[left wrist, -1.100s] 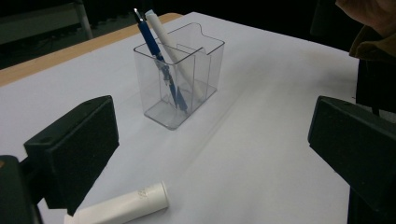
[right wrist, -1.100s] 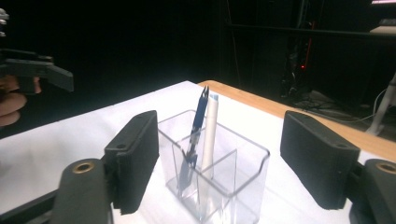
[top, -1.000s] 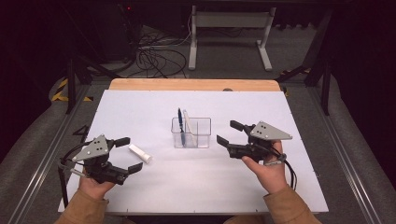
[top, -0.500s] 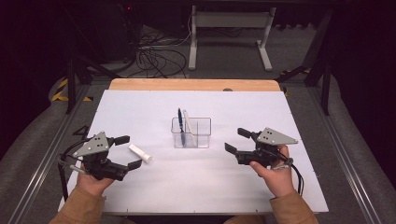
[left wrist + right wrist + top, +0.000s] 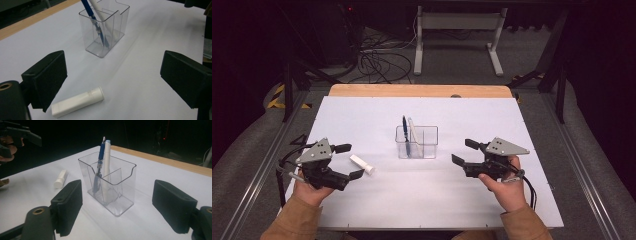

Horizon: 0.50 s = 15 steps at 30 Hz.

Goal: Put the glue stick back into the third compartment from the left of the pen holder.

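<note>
With the white tube [image 5: 78, 101] lying flat on the table [image 5: 377, 210] to the left of the clear holder [image 5: 417, 142], the wide, empty left tongs [image 5: 347, 161] should straddle its middle squarely before squeezing, while the right tongs [image 5: 465, 152] wait open beside the holder.

The holder [image 5: 110, 190] is clear, glossy plastic with smooth walls (the pens show through it). The tube [image 5: 78, 101] looks like matt white plastic. A matt white sheet covers the worktop [image 5: 512, 200], with a bare wood strip at the far edge. Each tool has matt black pads [image 5: 172, 205] and a grey plate [image 5: 507, 146].
</note>
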### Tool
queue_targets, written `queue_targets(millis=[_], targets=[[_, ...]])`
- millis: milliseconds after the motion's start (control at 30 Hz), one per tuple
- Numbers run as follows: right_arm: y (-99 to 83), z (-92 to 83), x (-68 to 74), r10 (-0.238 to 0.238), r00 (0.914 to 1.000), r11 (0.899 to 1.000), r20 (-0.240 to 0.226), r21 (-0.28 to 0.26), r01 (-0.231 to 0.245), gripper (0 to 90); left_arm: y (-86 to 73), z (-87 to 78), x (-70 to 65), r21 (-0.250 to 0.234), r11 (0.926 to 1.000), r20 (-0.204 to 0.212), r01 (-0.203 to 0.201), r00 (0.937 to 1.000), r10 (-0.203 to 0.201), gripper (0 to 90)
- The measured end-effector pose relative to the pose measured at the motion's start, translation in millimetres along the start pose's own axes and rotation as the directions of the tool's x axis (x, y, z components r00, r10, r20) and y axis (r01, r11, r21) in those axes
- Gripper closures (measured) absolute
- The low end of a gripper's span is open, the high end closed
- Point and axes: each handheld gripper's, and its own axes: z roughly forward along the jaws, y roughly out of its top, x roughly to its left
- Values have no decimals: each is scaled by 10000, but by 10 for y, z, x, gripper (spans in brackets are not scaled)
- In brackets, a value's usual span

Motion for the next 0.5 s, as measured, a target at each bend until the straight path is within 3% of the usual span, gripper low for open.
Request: queue_targets(millis=[500], targets=[[-3, 5, 17, 210, 9997, 9998, -140, -5, -210, 249, 71, 87, 69, 1059, 9939, 426, -293, 9988, 249, 98]])
